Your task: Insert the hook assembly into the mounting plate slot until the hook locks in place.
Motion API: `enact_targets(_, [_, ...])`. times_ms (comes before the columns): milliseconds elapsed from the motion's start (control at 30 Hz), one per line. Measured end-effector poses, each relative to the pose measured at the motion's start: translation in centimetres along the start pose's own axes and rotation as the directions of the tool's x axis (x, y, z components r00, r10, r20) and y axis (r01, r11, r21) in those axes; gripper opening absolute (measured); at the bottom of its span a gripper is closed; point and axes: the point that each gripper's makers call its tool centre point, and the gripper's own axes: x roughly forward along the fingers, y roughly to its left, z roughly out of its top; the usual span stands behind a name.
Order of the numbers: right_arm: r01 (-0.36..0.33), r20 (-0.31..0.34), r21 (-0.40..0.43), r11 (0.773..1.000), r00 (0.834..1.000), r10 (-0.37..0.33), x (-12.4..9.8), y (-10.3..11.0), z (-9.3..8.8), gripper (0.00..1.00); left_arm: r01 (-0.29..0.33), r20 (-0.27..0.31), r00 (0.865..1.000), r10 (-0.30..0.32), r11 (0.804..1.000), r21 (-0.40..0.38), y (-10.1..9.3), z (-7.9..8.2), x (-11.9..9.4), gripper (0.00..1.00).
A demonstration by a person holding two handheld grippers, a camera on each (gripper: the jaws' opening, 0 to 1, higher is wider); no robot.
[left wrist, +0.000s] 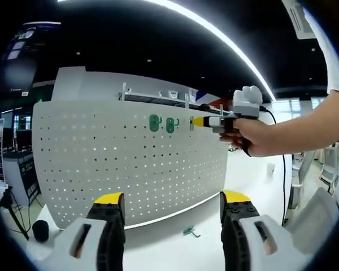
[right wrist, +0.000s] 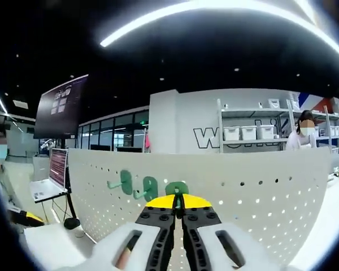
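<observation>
**Right jaws press hook square into pegboard**

Right gripper view: the right gripper (right wrist: 178, 202) has its jaws closed on a green hook (right wrist: 176, 189), whose plate lies directly ahead of the tips, flat against the pegboard (right wrist: 260, 192). The approach axis runs along the jaws, square to the board. Two more hooks (right wrist: 137, 186) hang just to its left.

Left gripper view: the left gripper (left wrist: 172, 202) has its jaws open and empty, well back from the board. A loose hook (left wrist: 190, 231) lies on the surface (left wrist: 158, 243) between them. The right gripper is nearer; seating appears to need only a straight push.
</observation>
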Motion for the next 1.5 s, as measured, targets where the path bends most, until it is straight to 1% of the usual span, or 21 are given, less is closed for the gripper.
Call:
enact_targets(133, [0.014,0.011,0.002,1.0,1.0,-0.014,0.7,-0.4,0.1,0.01,-0.006,-0.002,1.0,0.006,1.0,0.001,0.3,0.0,-0.1,0.7])
enact_targets(167, [0.013,0.009,0.013,1.0,1.0,-0.013,0.8,-0.4,0.1,0.01,-0.009,-0.005,1.0,0.009,1.0,0.001,0.4,-0.1,-0.1,0.7])
enact_targets(233, [0.016,0.009,0.007,1.0,1.0,-0.017,1.0,-0.5,-0.1,0.01,-0.012,-0.005,1.0,0.012,1.0,-0.002,0.4,-0.1,-0.2,0.7])
enact_targets(400, [0.016,0.019,-0.005,1.0,1.0,-0.016,1.5,-0.5,-0.1,0.01,-0.021,-0.01,1.0,0.021,1.0,-0.002,0.7,-0.1,-0.3,0.69])
enact_targets(667, [0.019,0.022,0.003,1.0,1.0,-0.019,2.1,-0.6,-0.3,0.01,-0.032,-0.026,0.999,0.032,0.999,0.003,1.1,-0.5,-0.4,0.69])
enact_targets(867, [0.05,0.017,-0.004,0.999,0.999,-0.05,2.1,-0.6,-0.4,0.01,-0.032,-0.028,0.999,0.031,0.999,-0.006,1.1,-0.6,-0.4,0.69])
enact_targets(900, [0.073,0.02,-0.011,0.997,0.997,-0.072,2.1,-0.8,-0.4,0.01,-0.031,-0.029,0.999,0.031,0.999,-0.008,1.1,-0.6,-0.3,0.69])
enact_targets(1033, [0.093,0.03,-0.025,0.995,0.995,-0.093,2.3,-0.4,-0.4,0.01,-0.025,-0.029,0.999,0.025,1.0,-0.009,0.9,-0.6,-0.3,0.68])
enact_targets(1100, [0.107,0.036,-0.048,0.993,0.994,-0.105,2.3,-0.5,-0.4,0.01,-0.021,-0.029,0.999,0.021,1.0,-0.005,0.8,-0.6,-0.3,0.68])
enact_targets(1133, [0.113,0.038,-0.074,0.991,0.993,-0.111,2.3,-0.5,-0.4,0.01,-0.02,-0.029,0.999,0.02,1.0,-0.005,0.8,-0.7,-0.4,0.68])
enact_targets(1200, [0.117,0.04,-0.079,0.99,0.993,-0.114,2.3,-0.5,-0.4,0.01,-0.021,-0.03,0.999,0.021,1.0,-0.007,0.8,-0.7,-0.5,0.68])
enact_targets(1267, [0.115,0.043,-0.11,0.987,0.993,-0.111,2.2,-0.5,-0.3,0.01,-0.025,-0.028,0.999,0.024,1.0,-0.009,0.9,-0.7,-0.6,0.67])
enact_targets(1433, [0.114,0.052,-0.113,0.987,0.993,-0.108,2.0,-0.6,-0.1,0.0,-0.031,-0.032,0.999,0.031,0.999,-0.012,1.0,-0.8,-0.9,0.67])
enact_targets(1467, [0.112,0.055,-0.133,0.985,0.993,-0.106,2.1,-0.6,-0.1,0.0,-0.031,-0.033,0.999,0.031,0.999,-0.015,1.0,-0.9,-0.9,0.66])
enact_targets(1500, [0.112,0.054,-0.129,0.985,0.993,-0.106,2.1,-0.6,-0.1,0.01,-0.031,-0.034,0.999,0.03,0.999,-0.016,1.0,-0.9,-0.9,0.66])
